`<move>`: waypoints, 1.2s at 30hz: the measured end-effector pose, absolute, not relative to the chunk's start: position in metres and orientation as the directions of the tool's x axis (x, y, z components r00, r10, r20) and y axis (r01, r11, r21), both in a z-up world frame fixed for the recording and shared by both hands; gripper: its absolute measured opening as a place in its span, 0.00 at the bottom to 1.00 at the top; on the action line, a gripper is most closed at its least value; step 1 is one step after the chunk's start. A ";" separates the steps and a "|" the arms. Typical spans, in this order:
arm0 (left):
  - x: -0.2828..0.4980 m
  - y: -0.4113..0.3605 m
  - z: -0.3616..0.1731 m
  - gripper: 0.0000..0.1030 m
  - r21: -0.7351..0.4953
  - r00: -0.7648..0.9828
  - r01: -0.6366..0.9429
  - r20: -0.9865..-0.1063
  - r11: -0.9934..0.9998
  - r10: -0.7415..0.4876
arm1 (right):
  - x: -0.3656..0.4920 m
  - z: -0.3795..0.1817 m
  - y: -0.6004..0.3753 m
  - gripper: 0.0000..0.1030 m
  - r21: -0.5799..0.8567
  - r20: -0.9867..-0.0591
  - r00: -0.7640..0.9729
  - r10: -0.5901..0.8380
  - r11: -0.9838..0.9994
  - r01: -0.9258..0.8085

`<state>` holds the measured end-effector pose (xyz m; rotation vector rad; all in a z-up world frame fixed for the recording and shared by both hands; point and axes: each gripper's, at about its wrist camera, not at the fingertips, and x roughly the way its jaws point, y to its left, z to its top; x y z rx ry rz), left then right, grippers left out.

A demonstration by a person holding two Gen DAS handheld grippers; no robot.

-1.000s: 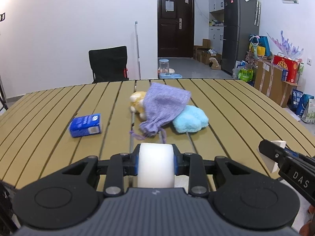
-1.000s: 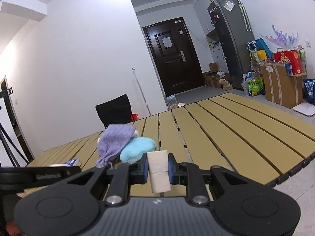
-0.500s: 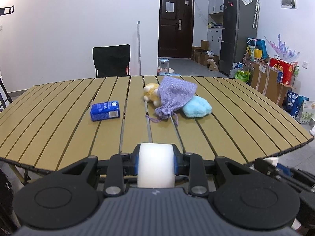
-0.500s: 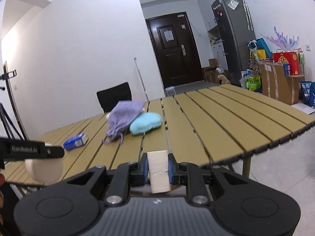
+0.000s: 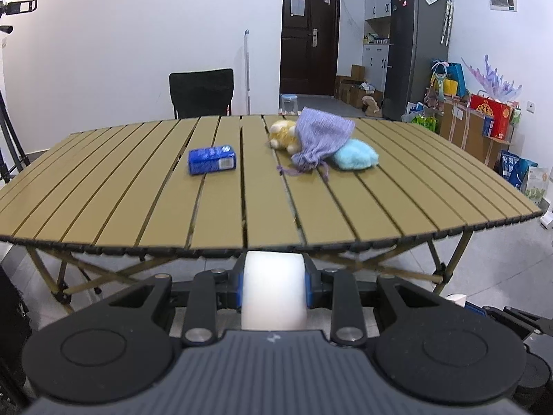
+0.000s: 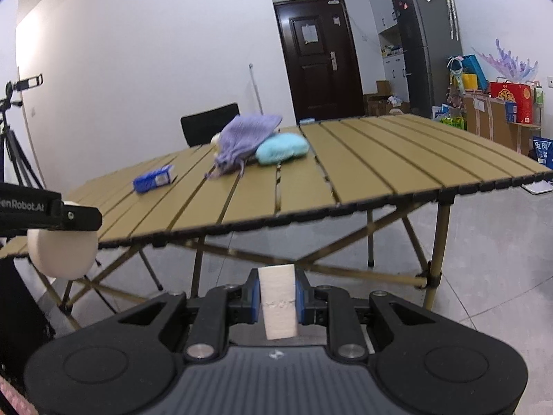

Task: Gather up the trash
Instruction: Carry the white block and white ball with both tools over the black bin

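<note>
My left gripper [image 5: 274, 290] is shut on a white foam disc [image 5: 273, 288], held off the table's near edge; the disc also shows from the side in the right wrist view [image 6: 62, 254]. My right gripper [image 6: 278, 304] is shut on a white foam wedge [image 6: 278, 306], held lower than the tabletop in front of the table. On the slatted table [image 5: 262, 214] lie a blue carton [image 5: 212, 159], a purple drawstring pouch [image 5: 319, 138], a yellow plush toy [image 5: 281, 133] and a light blue plush [image 5: 354, 155].
A black chair [image 5: 201, 92] stands behind the table. A fridge [image 5: 416, 48], boxes and bags [image 5: 484, 128] line the right wall. A tripod [image 6: 13, 145] stands at the left. The table's folding legs [image 6: 369, 242] show below its edge.
Both grippers have pulled back from over the table and dropped lower, each still holding its white foam piece. The table's near edge and legs are now in view.
</note>
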<state>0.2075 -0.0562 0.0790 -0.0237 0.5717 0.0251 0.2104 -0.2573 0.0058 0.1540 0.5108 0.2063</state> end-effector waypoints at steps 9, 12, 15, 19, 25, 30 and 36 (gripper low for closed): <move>0.176 -0.038 0.060 0.28 -0.018 0.826 -0.051 -0.563 0.999 0.032 | 0.188 -0.011 -0.235 0.18 0.171 -0.524 0.812 0.258 0.966 -0.196; 0.166 -0.031 0.053 0.28 -0.014 0.821 -0.064 -0.570 0.998 0.045 | 0.181 -0.017 -0.226 0.18 0.157 -0.547 0.794 0.265 0.964 -0.213; 0.158 -0.025 0.046 0.28 0.003 0.817 -0.073 -0.574 0.997 0.061 | 0.175 -0.025 -0.219 0.18 0.149 -0.572 0.774 0.271 0.962 -0.227; 0.150 -0.020 0.035 0.28 0.004 0.802 -0.077 -0.594 0.997 0.064 | 0.167 -0.034 -0.210 0.18 0.134 -0.599 0.752 0.275 0.960 -0.245; 0.143 -0.012 0.020 0.28 0.005 0.785 -0.091 -0.616 0.996 0.075 | 0.164 -0.048 -0.202 0.18 0.132 -0.640 0.715 0.282 0.957 -0.258; 0.144 0.001 0.005 0.28 -0.001 0.763 -0.119 -0.640 0.993 0.091 | 0.164 -0.061 -0.194 0.18 0.117 -0.675 0.684 0.278 0.955 -0.272; 0.148 0.022 -0.016 0.28 -0.006 0.731 -0.156 -0.673 0.988 0.111 | 0.166 -0.082 -0.182 0.18 0.089 -0.729 0.633 0.261 0.953 -0.290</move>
